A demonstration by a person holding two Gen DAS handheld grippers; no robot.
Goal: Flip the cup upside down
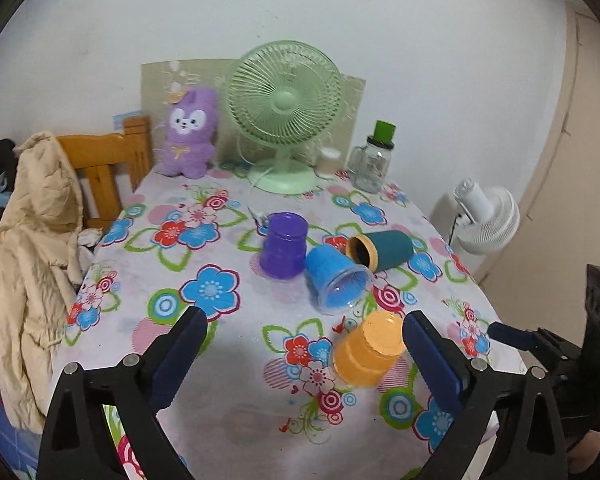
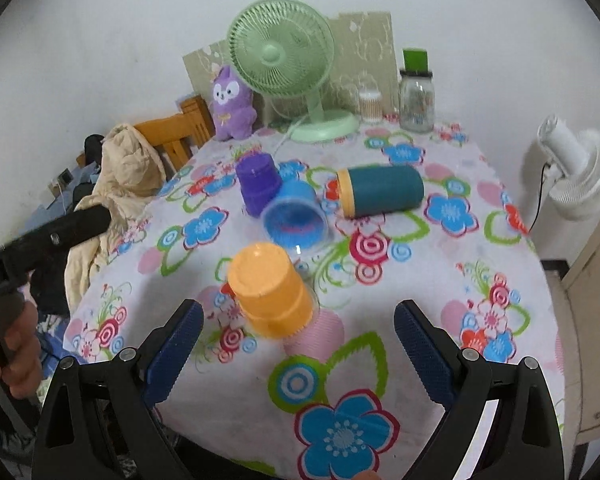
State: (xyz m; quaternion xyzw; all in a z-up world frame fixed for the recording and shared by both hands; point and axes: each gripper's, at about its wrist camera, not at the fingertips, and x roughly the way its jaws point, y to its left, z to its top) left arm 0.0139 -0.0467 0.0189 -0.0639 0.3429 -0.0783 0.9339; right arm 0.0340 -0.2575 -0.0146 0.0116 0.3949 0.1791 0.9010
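Orange cup (image 2: 270, 290) stands base-up, axis vertical; both grippers' fingers (image 2: 180, 344) spread, empty.

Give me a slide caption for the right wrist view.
Open right gripper facing upside-down orange cup on floral tablecloth.

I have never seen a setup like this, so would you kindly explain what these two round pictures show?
A person holds a two-fingered claw in each hand, and each carries a fisheye camera looking along its fingers. One picture is from the left claw, the other from the right claw; both are open and hold nothing. On the flowered table an orange cup and a purple cup stand upside down, while a blue cup and a teal cup lie on their sides. Behind stand a green fan and a plush toy.
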